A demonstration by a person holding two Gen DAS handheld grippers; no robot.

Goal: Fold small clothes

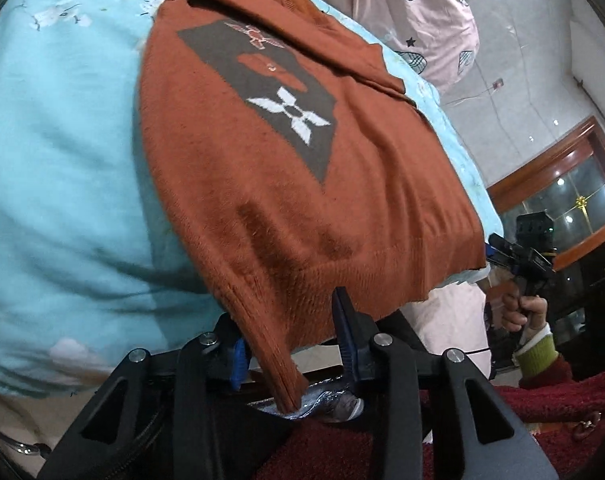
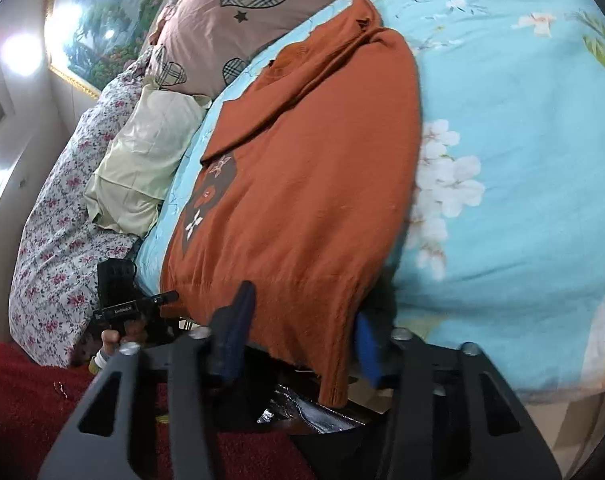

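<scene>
Both jaws stand wide: the left hand-held gripper and the right hand-held gripper each straddle a bottom corner of the orange sweater. It lies lengthwise on the bed, hem overhanging the near edge, collar pointing toward the pillows.

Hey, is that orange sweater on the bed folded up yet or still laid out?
Mostly laid out: the orange sweater lies flat on the blue bedspread, one sleeve folded across its chest, hem hanging over the edge.
</scene>
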